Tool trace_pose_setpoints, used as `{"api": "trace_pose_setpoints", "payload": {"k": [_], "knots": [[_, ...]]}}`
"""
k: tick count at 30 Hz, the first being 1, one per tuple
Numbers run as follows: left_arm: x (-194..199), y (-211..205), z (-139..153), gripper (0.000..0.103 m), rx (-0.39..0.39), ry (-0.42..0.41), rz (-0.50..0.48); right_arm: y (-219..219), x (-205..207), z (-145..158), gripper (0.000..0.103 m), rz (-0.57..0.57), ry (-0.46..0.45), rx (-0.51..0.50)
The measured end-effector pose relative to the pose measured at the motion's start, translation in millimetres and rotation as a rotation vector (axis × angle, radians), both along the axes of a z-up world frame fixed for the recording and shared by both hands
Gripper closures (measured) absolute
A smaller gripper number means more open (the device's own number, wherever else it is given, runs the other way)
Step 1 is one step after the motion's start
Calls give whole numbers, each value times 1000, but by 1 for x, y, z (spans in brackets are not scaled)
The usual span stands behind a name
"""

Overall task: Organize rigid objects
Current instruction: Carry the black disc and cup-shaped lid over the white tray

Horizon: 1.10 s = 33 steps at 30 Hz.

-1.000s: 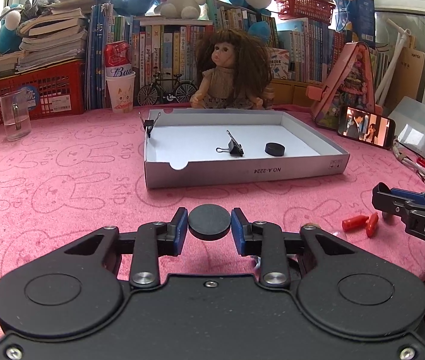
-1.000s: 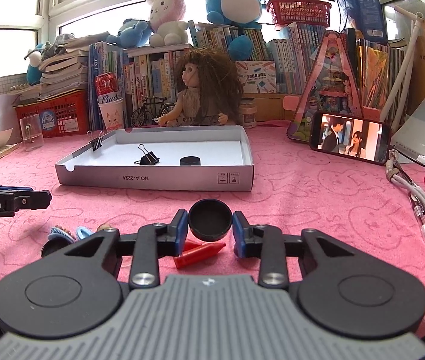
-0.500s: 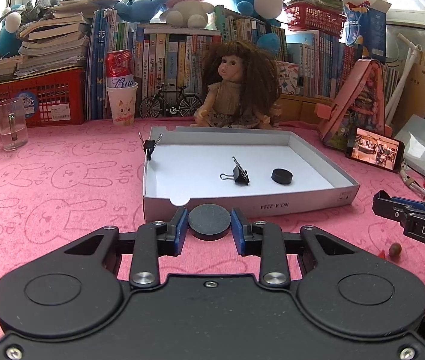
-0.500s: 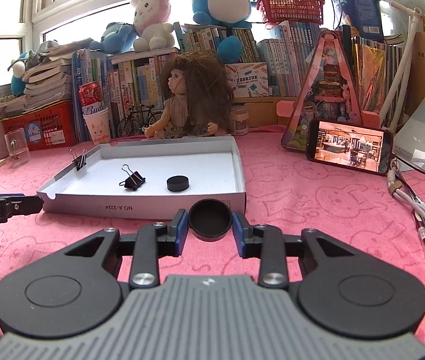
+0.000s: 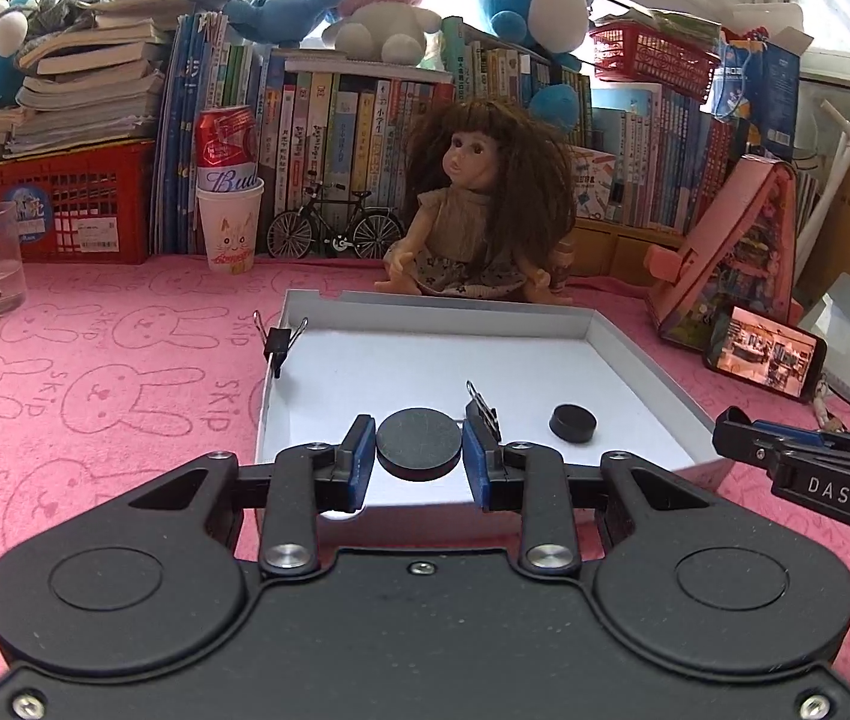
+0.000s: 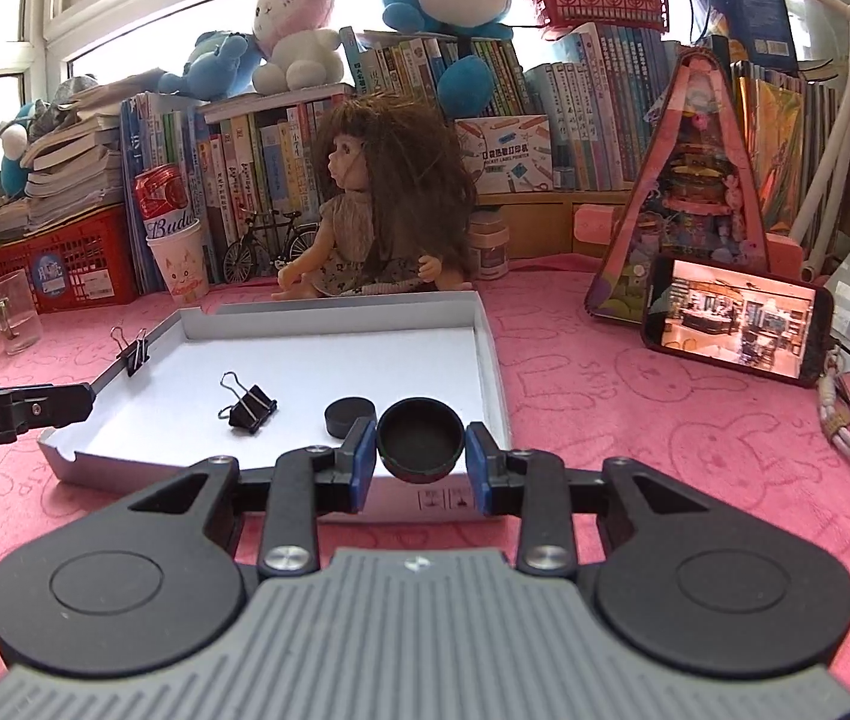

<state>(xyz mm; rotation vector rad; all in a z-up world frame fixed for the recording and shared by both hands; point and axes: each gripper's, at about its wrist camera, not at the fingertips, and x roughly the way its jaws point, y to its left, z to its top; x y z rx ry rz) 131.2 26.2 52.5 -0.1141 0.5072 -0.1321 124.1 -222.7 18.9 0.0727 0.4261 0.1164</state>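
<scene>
Both grippers hover over the white tray's (image 5: 622, 330) near edge, left gripper (image 5: 419, 456) clamping a flat disc (image 5: 419, 438), right gripper (image 6: 420, 456) clamping a hollow cap (image 6: 420, 441) (open side up). Released too early, either could strike the rim and roll onto the counter.

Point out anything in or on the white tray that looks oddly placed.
One binder clip is clamped onto the white tray's left wall instead of lying inside like the other binder clip and the black cap. Nothing looks spilled or damaged.

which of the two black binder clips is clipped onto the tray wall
The black binder clip at the white cardboard tray's left wall; the other black binder clip lies loose on the floor.
</scene>
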Motion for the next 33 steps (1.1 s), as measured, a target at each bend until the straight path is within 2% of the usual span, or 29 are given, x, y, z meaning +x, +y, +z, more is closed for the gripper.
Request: {"api": "trace_pose_setpoints", "payload": {"k": [14, 30, 33], "knots": [[69, -7, -22, 74, 1, 96, 47, 7, 57, -6, 66, 25, 86, -8], [104, -14, -33, 74, 31, 143, 45, 13, 98, -12, 66, 42, 196, -57], [109, -15, -34, 74, 23, 155, 44, 12, 104, -14, 66, 41, 226, -37]]}}
